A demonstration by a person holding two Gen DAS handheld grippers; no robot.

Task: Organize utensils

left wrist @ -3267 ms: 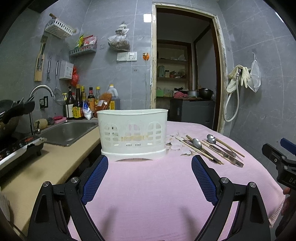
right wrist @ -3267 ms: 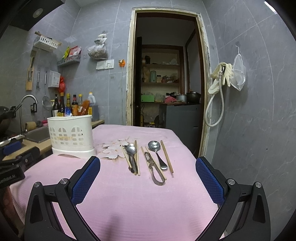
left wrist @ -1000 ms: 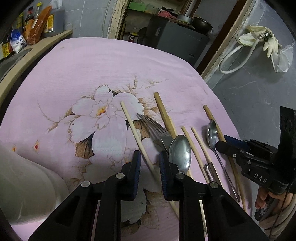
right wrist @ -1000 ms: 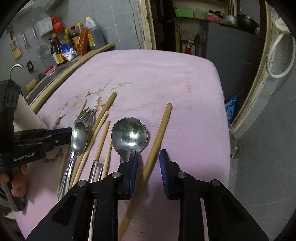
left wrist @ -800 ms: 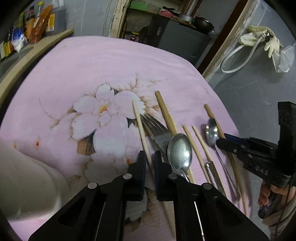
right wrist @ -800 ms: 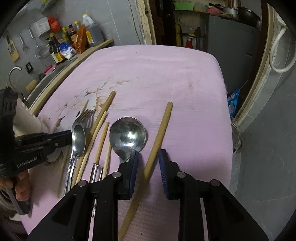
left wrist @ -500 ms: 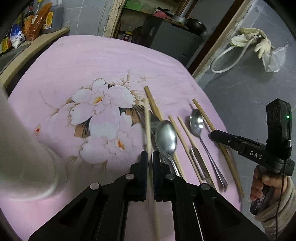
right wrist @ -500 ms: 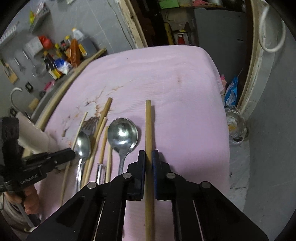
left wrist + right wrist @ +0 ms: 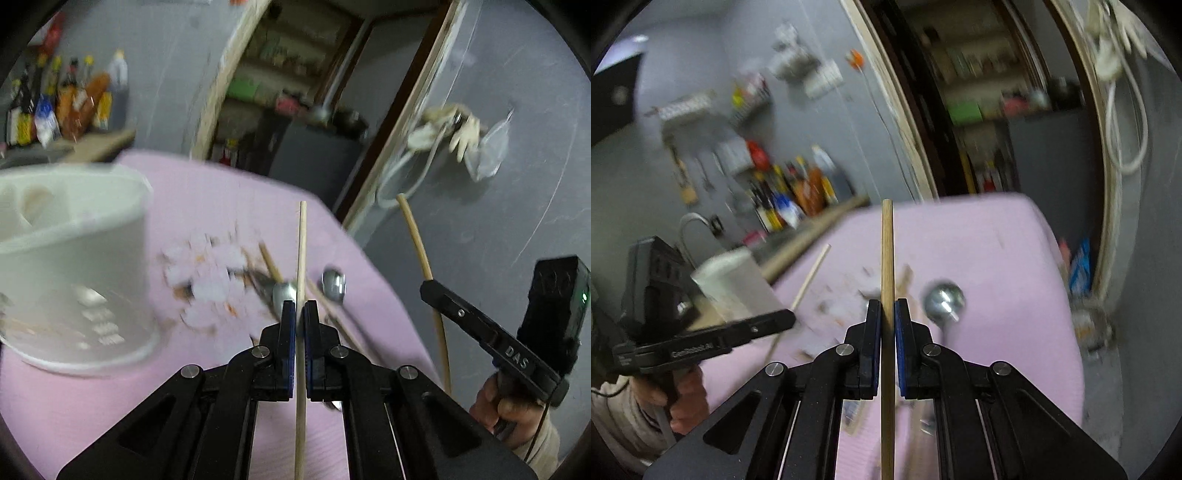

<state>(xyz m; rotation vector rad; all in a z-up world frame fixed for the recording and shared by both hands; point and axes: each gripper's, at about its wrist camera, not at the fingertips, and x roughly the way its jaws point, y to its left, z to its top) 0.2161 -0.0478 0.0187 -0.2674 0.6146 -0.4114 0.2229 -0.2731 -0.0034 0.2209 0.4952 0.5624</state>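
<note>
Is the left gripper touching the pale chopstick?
Touching. The left wrist view shows the left gripper with its jaws shut on the pale chopstick, which runs straight out between the blue pads, lifted off the pink cloth.

- The left gripper (image 9: 299, 308) is pinching a thin stick (image 9: 301, 258) between closed jaws, tilting slightly downward.
- The right gripper (image 9: 887, 308) is clamping a thicker stick (image 9: 887, 251) likewise.
- A hand (image 9: 506, 404) is gripping each handle.
</note>
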